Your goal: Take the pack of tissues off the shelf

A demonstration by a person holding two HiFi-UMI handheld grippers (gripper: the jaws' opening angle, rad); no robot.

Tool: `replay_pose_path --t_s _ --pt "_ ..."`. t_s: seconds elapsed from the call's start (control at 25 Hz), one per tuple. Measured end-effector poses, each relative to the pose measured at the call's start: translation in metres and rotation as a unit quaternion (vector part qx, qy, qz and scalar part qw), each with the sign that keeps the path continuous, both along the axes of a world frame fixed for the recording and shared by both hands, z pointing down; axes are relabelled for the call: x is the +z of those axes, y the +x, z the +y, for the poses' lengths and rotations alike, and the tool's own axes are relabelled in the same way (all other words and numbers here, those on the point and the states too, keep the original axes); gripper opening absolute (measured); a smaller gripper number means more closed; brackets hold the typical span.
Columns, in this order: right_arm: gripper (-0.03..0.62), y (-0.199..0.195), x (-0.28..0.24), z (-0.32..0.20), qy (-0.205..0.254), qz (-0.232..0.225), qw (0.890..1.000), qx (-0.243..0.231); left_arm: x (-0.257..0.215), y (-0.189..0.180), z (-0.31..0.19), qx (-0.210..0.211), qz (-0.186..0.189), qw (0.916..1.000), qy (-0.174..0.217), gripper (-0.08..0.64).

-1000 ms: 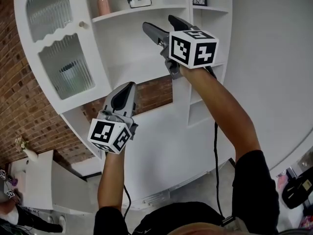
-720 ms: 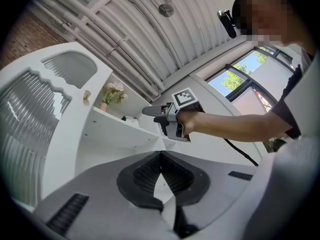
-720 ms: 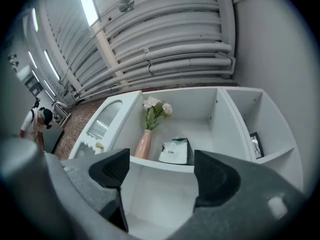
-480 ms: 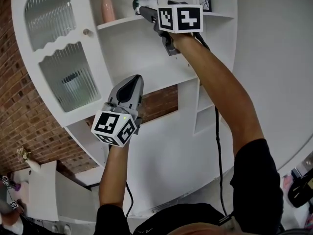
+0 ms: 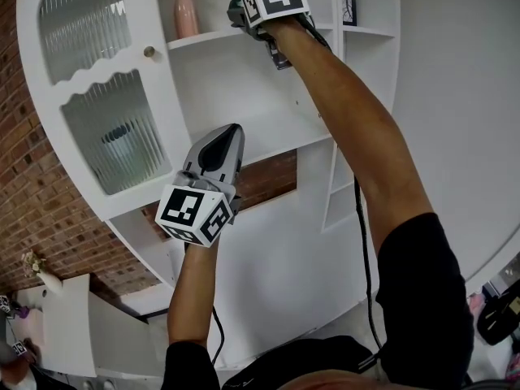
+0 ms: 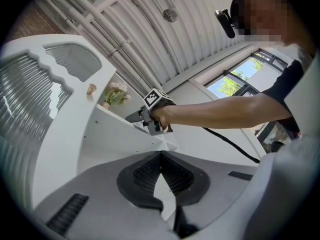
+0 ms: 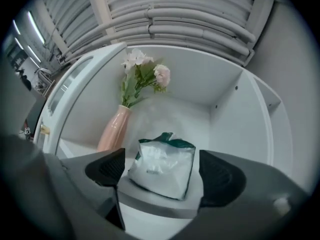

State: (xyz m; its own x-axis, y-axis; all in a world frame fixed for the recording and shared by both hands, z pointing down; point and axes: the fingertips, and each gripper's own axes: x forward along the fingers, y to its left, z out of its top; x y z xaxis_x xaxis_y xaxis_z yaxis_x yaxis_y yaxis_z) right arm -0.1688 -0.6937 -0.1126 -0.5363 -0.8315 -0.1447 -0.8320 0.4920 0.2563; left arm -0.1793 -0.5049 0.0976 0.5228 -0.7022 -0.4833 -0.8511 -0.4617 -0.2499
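Has climbed with the right gripper (image 5: 237, 10) since a second ago, from in front of the white cabinet's (image 5: 244, 80) middle up to its top shelf (image 5: 203, 37), arm stretched high and far; has lifted the left gripper (image 5: 224, 136) only a little. From the head view: holds the left gripper low and near, in front of the cabinet's middle opening and right of a ribbed glass door (image 5: 106, 136); shows a pink vase (image 5: 185, 10) on the top shelf just left of the right gripper, a small picture frame (image 5: 348, 6) further right, and a brick wall (image 5: 32, 193) at far left. From the left gripper view: finds its jaws pressed together at the tips with nothing between them, and looks up past them at the right gripper reaching onto the shelf beside the flowers (image 6: 114, 95). From the right gripper view: spreads the jaws wide to either side of the pack of tissues (image 7: 161, 166), close to both ends but not clearly touching; leaves the pack resting on the shelf, with the vase just left and further back against the rear wall.
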Motion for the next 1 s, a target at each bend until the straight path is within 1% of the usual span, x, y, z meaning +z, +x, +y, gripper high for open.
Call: replay_pose_path --t_s 0.16,0.28,0.36,0.4,0.56,0.68,0.84,1.0 --pt "0.448 -0.002 0.004 -0.015 -0.018 0.007 1.0 0.016 0.004 -0.015 -0.002 -0.008 0.001 1.0 0.002 -0.002" --pt "0.445 -0.001 0.003 -0.018 -0.015 0.01 0.999 0.028 0.004 -0.024 -0.003 -0.012 0.005 0.9999 0.004 -0.002" --pt "0.431 0.0 0.003 -0.017 -0.012 0.017 0.999 0.031 0.006 -0.026 -0.004 -0.012 0.006 0.9999 0.004 -0.002" --pt "0.415 0.0 0.003 -0.016 -0.01 0.021 0.999 0.032 0.007 -0.026 -0.004 -0.01 0.005 0.9999 0.003 -0.002" --pt "0.302 0.0 0.005 -0.013 0.004 0.04 0.999 0.032 0.012 -0.023 -0.007 -0.003 0.005 1.0 -0.002 -0.002" --pt "0.273 0.001 0.004 -0.011 0.014 0.043 0.999 0.024 0.014 -0.02 -0.011 0.001 0.006 1.0 -0.007 -0.002" --pt "0.262 0.007 0.003 0.004 0.031 0.039 0.999 0.006 0.019 -0.016 -0.012 0.005 0.007 0.9999 -0.012 -0.002" --pt "0.253 0.022 0.002 0.026 0.049 0.02 0.998 -0.019 0.021 -0.009 -0.009 0.011 0.005 0.9999 -0.012 -0.002"
